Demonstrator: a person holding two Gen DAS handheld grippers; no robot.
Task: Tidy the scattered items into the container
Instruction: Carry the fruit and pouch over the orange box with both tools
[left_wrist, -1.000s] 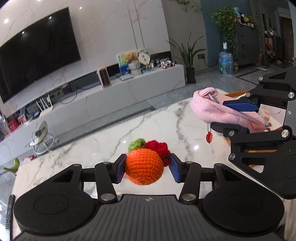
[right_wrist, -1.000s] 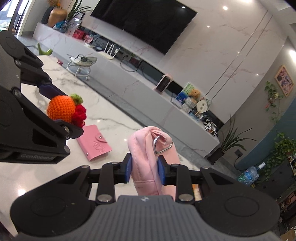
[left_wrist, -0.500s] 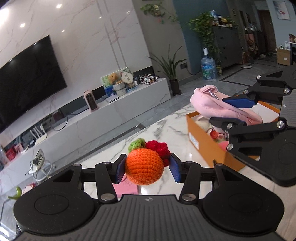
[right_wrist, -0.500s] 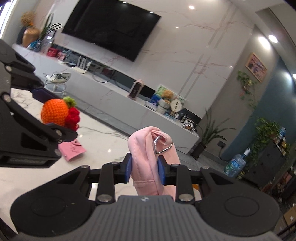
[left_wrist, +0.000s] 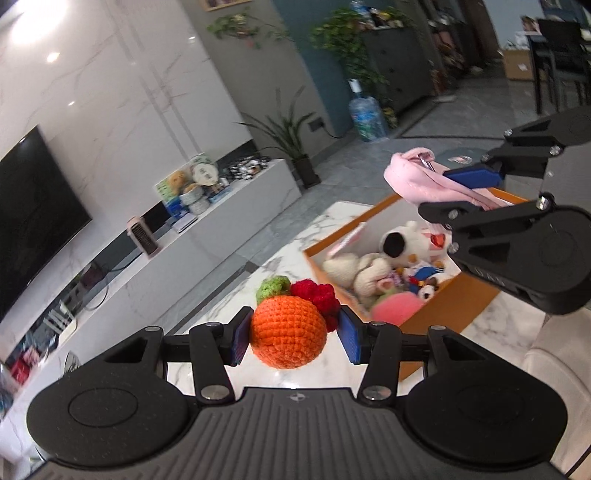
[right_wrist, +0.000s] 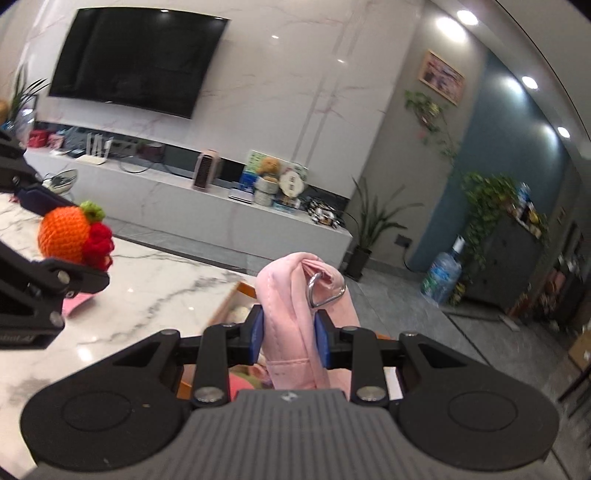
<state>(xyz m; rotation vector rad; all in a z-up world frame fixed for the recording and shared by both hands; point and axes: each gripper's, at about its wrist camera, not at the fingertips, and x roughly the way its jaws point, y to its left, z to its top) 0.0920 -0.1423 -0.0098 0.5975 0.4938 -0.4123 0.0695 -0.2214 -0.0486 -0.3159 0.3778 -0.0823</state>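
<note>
My left gripper (left_wrist: 293, 338) is shut on an orange crocheted fruit (left_wrist: 288, 334) with a green top and red berries, held above the marble table short of the orange box (left_wrist: 443, 310). The box holds several plush toys (left_wrist: 373, 269). My right gripper (right_wrist: 290, 338) is shut on a pink fabric pouch (right_wrist: 295, 314) with a metal ring, held above the box; it also shows in the left wrist view (left_wrist: 439, 181). The crocheted fruit also shows at the left of the right wrist view (right_wrist: 70, 232).
A pink card wallet (right_wrist: 75, 304) lies on the white marble table (right_wrist: 147, 288). Beyond the table stand a long white TV bench (right_wrist: 207, 218), a wall TV, potted plants and a water bottle. A cream cushion (left_wrist: 557, 369) sits at right.
Both grippers have swung right with their loads. The orange box with plush toys has come into full view, and the pink pouch now hangs over it.
</note>
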